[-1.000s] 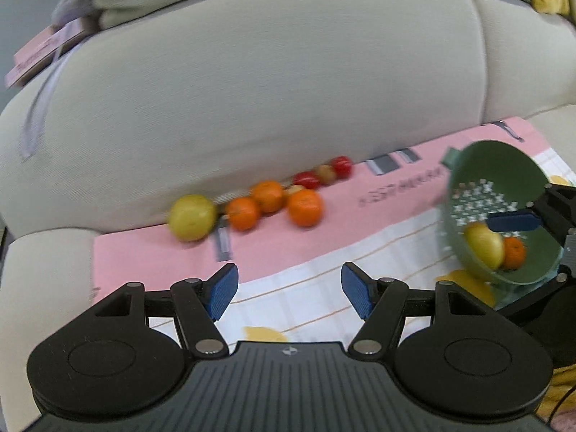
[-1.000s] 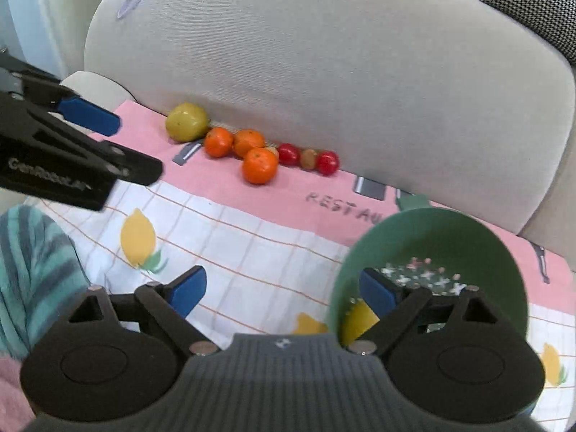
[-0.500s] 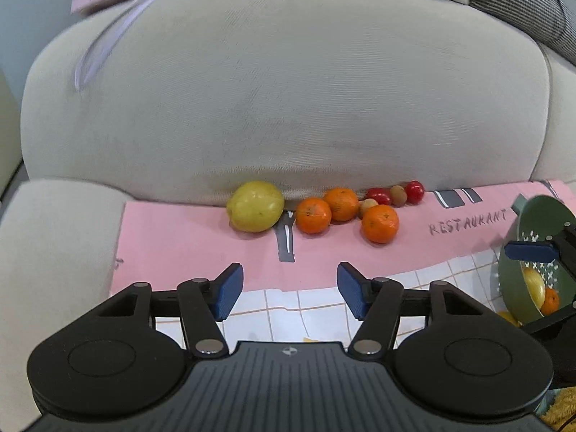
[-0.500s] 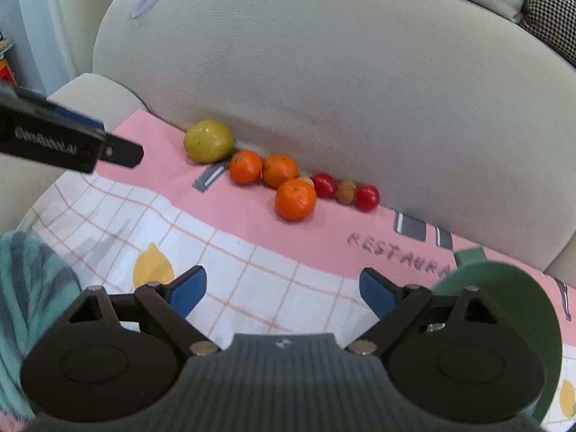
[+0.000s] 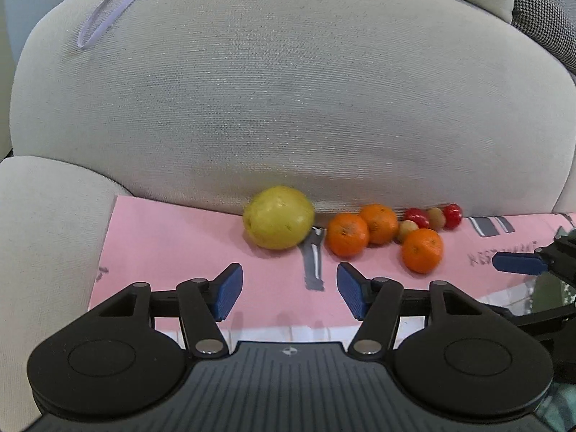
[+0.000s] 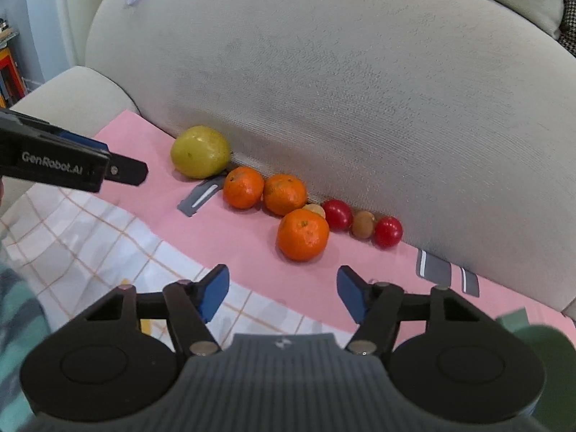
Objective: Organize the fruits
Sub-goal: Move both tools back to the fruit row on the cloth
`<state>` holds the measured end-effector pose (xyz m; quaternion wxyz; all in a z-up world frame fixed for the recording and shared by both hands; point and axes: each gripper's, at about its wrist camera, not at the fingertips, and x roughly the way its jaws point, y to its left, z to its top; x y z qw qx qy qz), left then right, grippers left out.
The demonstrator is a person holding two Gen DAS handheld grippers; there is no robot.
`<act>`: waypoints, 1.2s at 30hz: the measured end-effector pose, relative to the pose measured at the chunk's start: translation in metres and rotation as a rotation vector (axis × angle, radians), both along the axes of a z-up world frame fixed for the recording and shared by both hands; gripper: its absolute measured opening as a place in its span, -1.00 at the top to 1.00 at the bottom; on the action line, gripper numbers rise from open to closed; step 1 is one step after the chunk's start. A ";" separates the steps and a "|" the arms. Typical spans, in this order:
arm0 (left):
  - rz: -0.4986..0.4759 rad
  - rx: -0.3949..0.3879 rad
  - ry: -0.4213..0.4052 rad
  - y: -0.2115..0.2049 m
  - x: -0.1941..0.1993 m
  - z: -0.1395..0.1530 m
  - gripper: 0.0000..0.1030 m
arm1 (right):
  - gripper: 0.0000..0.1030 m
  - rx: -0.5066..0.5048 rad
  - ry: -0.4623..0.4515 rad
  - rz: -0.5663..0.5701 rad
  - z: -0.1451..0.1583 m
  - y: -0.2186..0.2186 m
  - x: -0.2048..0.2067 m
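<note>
My left gripper (image 5: 286, 293) stands part open and empty, its jaws having narrowed slightly then held, and my right gripper (image 6: 282, 293), also empty, has just been closing to a middling gap. Beyond them, against the beige fabric sofa backrest (image 5: 288, 108), lie a large yellow-green round fruit (image 5: 278, 217), three orange mandarins (image 6: 302, 234), two red cherry tomatoes (image 6: 387, 231) and small brown fruits. All await collection; the green plastic colander (image 6: 540, 338) sits far from the backrest.

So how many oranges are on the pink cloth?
3. Two oranges sit side by side against the sofa cushion; the third lies just in front. None looks hidden.
</note>
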<state>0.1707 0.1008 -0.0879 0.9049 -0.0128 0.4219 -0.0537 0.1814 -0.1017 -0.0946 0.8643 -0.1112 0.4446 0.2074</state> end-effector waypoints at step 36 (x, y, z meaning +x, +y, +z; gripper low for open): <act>-0.023 -0.081 0.065 0.005 0.084 -0.076 -0.53 | 0.15 0.049 0.126 -0.093 -0.052 0.008 0.069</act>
